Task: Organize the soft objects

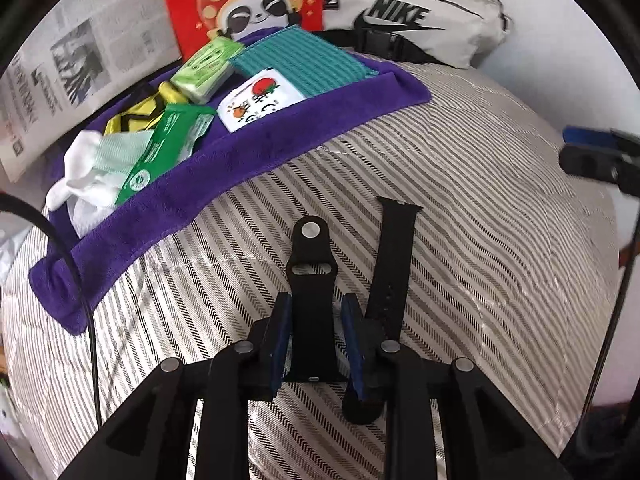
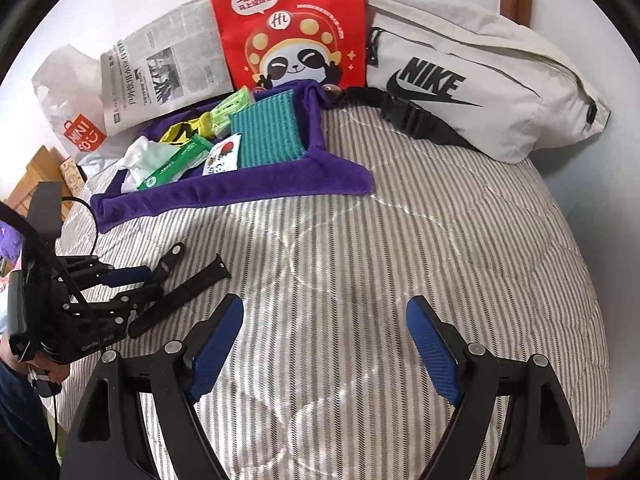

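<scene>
Two black watch straps lie on the striped quilt (image 1: pixel 460 220). My left gripper (image 1: pixel 316 312) is shut on the buckle-end strap (image 1: pixel 310 264), its blue pads pressing both sides. The second strap (image 1: pixel 394 248) lies just right of it, partly under my right finger. In the right wrist view the left gripper (image 2: pixel 154 284) and both straps (image 2: pixel 200 280) sit at the left. My right gripper (image 2: pixel 324 320) is open and empty above the quilt. A purple fabric tray (image 1: pixel 248 156) behind holds a teal cloth (image 1: pixel 300 60), tissue packs (image 1: pixel 168 152), a white sock (image 1: pixel 80 168) and a yellow item.
A red panda paper bag (image 2: pixel 288 24), a white Nike waist bag (image 2: pixel 480 80), a newspaper (image 2: pixel 160 68) and a Miniso plastic bag (image 2: pixel 72 120) stand behind the tray. A black cable (image 1: pixel 80 280) runs along the left. The bed edge curves off at the right.
</scene>
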